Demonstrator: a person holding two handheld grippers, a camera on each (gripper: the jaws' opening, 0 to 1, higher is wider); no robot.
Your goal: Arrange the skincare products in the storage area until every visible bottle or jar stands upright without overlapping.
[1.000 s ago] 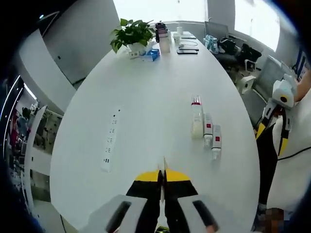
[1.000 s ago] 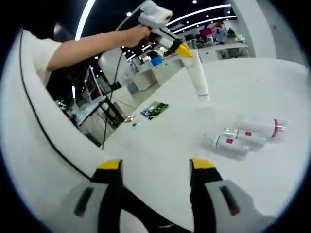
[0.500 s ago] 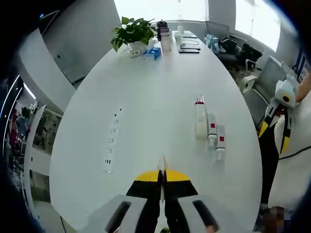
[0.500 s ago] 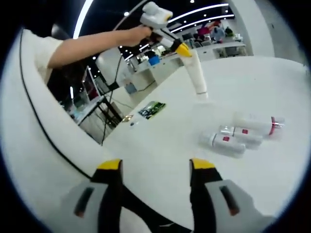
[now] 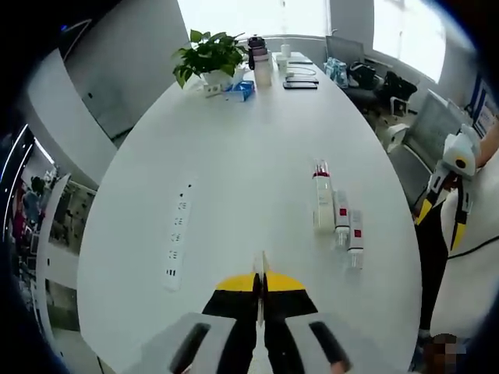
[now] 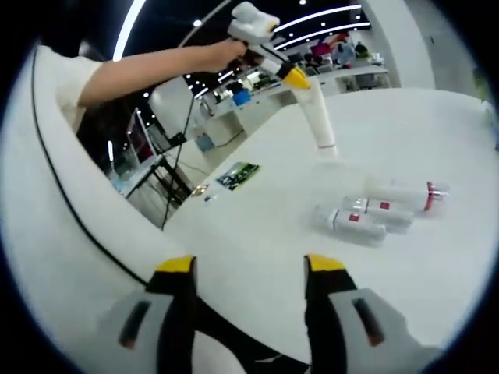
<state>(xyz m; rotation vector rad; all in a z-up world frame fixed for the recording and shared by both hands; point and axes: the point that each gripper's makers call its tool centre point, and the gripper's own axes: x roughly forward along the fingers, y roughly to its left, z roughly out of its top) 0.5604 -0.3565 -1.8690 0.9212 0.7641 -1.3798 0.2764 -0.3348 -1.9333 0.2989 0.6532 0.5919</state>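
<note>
3 white bottles [image 5: 337, 214] w/ red labels lying flat side by side, touching, on white table [image 5: 234, 156], left claw [image 5: 262, 274] clenched w/ nothing in it, right claw [image 6: 249, 269] open, both above table

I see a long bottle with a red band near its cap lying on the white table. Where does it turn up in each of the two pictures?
Left gripper view: the red-banded bottle lies right of centre, cap pointing away, leftmost of three lying bottles.
Right gripper view: it lies at the right, cap pointing right, farthest of the three.
Shared landmark: the two smaller bottles with red labels lying beside it.
</note>
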